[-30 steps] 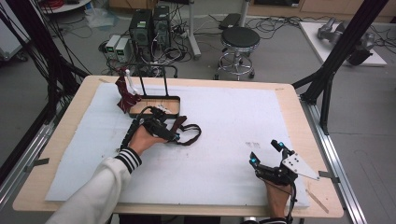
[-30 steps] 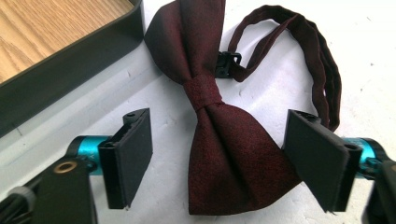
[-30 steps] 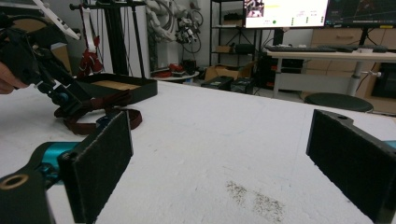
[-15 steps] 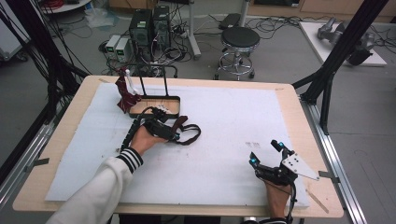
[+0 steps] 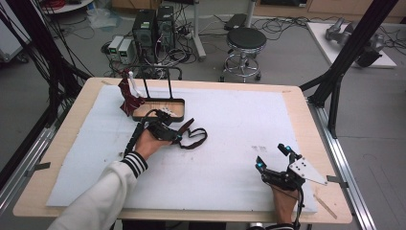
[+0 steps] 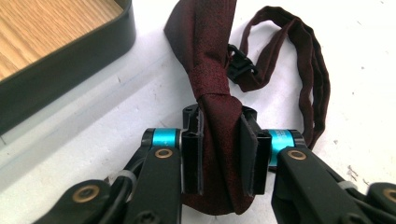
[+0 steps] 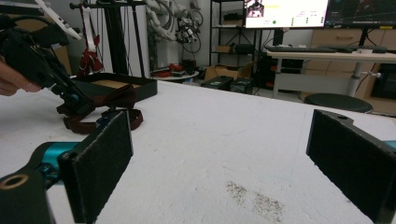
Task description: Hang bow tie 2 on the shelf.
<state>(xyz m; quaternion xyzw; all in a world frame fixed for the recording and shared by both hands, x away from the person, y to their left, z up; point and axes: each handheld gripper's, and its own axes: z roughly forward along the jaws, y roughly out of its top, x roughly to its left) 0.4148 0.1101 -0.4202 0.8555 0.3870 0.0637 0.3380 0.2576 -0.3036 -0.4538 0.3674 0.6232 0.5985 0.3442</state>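
Observation:
A dark red bow tie (image 6: 212,60) lies on the white foam mat, its strap (image 6: 306,70) looping off to one side. My left gripper (image 6: 219,140) is shut on the tie's knot, one jaw on each side. From above, that gripper (image 5: 178,139) sits just in front of a black tray (image 5: 178,102), and the strap (image 5: 198,139) trails to its right. My right gripper (image 5: 272,157) rests near the mat's front right corner, open, with nothing between its pads (image 7: 100,163). From there the left gripper (image 7: 78,108) and the bow tie (image 7: 116,100) are far off at the left.
The black tray has a wooden bottom (image 6: 42,32) and carries an upright black stand (image 5: 158,81). A second dark red tie (image 5: 127,96) hangs at the stand's left. Grey specks (image 7: 254,198) mark the mat ahead of the right gripper. A stool (image 5: 245,40) stands beyond the table.

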